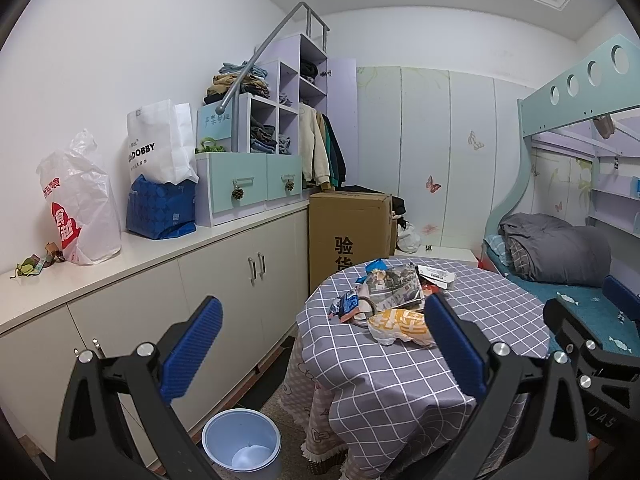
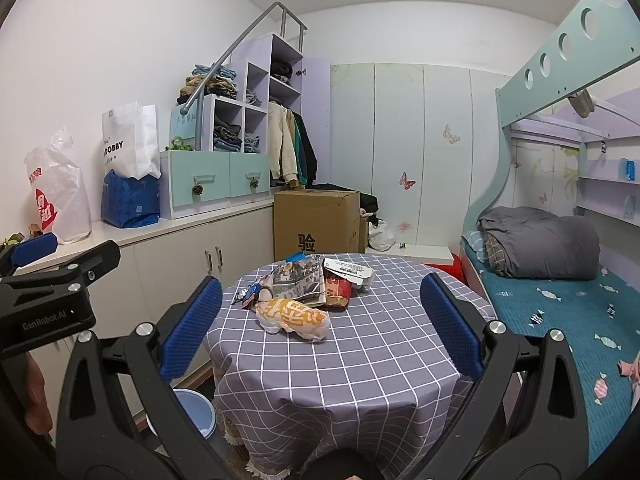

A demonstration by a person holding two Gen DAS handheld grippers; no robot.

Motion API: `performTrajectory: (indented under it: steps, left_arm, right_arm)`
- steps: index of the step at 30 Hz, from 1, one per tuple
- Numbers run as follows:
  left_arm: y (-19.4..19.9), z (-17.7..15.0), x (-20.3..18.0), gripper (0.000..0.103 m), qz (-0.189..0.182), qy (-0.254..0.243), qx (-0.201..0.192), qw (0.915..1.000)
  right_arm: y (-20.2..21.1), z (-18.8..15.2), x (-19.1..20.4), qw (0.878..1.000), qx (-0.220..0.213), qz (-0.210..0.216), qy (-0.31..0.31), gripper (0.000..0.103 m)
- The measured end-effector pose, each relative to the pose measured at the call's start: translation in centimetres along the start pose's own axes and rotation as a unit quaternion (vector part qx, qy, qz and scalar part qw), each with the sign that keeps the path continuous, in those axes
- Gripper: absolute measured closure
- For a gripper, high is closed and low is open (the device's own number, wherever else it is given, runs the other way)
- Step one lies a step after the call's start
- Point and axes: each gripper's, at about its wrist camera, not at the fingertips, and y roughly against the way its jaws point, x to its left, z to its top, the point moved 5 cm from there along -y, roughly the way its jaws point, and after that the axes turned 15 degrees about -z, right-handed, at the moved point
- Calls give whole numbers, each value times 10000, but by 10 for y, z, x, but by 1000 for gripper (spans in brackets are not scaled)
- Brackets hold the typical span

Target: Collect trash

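**Trash still piled on desk, both grippers empty**

Risks first. Trash sits in one loose heap mid-desk (image 2: 360, 360): yellow bag (image 2: 291, 317) nearest, newspaper (image 2: 301, 282) behind it, red packet (image 2: 338, 292), white box (image 2: 349, 271), small blue wrappers (image 1: 347, 306) at the heap's left. Pieces overlap, so a pinch on one prob drags its neighbours w/ it or knocks them off the edge. Yellow bag looks thin and crinkly; a shallow bite could slip. Cloth is loose, a low approach may snag it and shift everything. Bin (image 1: 241, 442) stands on the floor beside the desk, left side, well below the top, so a drop from height could miss the opening. Grippers are close together; may clash if both go for the heap.

Jaws: left gripper (image 1: 322, 354) spread wide, nothing between, touching nothing. Right gripper (image 2: 320, 334) same, wide apart, empty, short of the heap.
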Motion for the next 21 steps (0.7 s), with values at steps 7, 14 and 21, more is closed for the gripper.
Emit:
performTrajectory:
  steps: [7,14,21]
  left_arm:
    - [3,2,2,4,-2,-9,3,10000]
    - [-2,1,-6,4,-15,-27,14,10000]
    - [-3,0,-11,4,-27,-55,31,10000]
  right_arm:
    - [-3,-5,5,10000,11,5,20,6]
    - [-2,-7,4,10000,20,23,14,6]
    - [-2,-9,3,10000,33,16,22,6]
